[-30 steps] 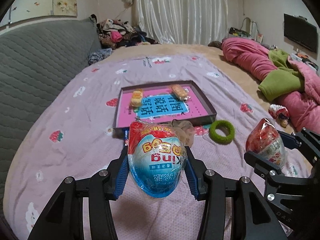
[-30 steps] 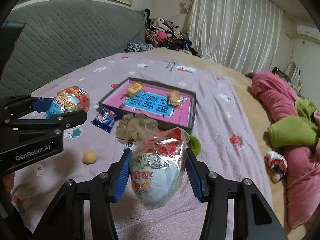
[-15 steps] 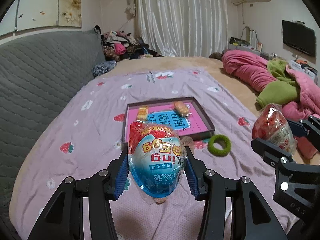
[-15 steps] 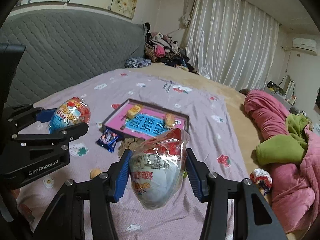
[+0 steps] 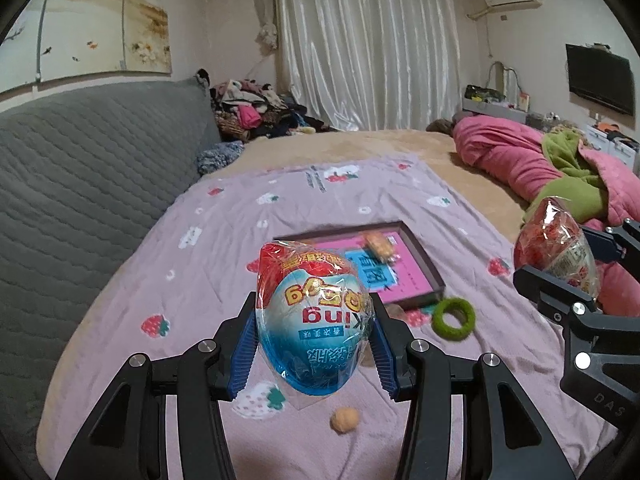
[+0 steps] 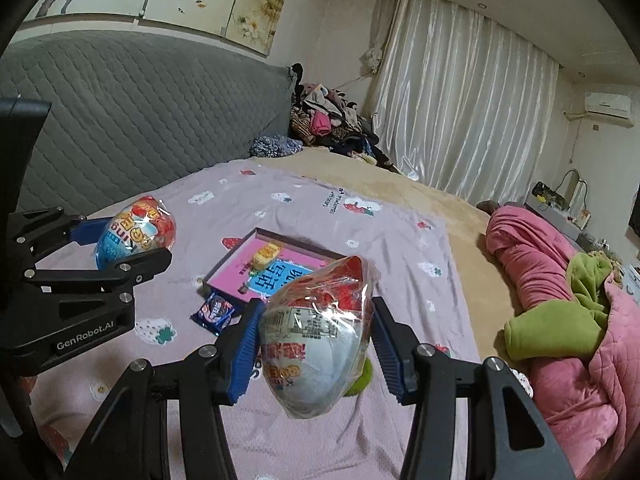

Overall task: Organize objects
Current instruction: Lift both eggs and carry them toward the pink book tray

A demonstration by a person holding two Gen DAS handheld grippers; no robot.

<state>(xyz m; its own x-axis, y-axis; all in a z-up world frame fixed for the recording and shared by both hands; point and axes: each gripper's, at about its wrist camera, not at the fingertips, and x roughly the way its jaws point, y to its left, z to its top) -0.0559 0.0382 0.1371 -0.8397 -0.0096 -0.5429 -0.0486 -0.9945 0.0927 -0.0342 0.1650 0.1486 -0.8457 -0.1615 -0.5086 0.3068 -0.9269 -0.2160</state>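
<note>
Eggs are pinched by both grippers: a blue wrapped egg (image 5: pixel 314 320) by the left gripper (image 5: pixel 314 346) at lower centre, a red-and-white wrapped egg (image 6: pixel 316 336) by the right gripper (image 6: pixel 316 354). Both are held above the bedspread (image 5: pixel 192 288), with the pink tray (image 5: pixel 400 276) seen mid-frame beyond.

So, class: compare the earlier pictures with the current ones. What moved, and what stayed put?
Both hand-held grippers rose and drew back from the tray, which now looks smaller and lower. Unchanged: the left gripper stays shut on its egg, the right on its egg.
</note>
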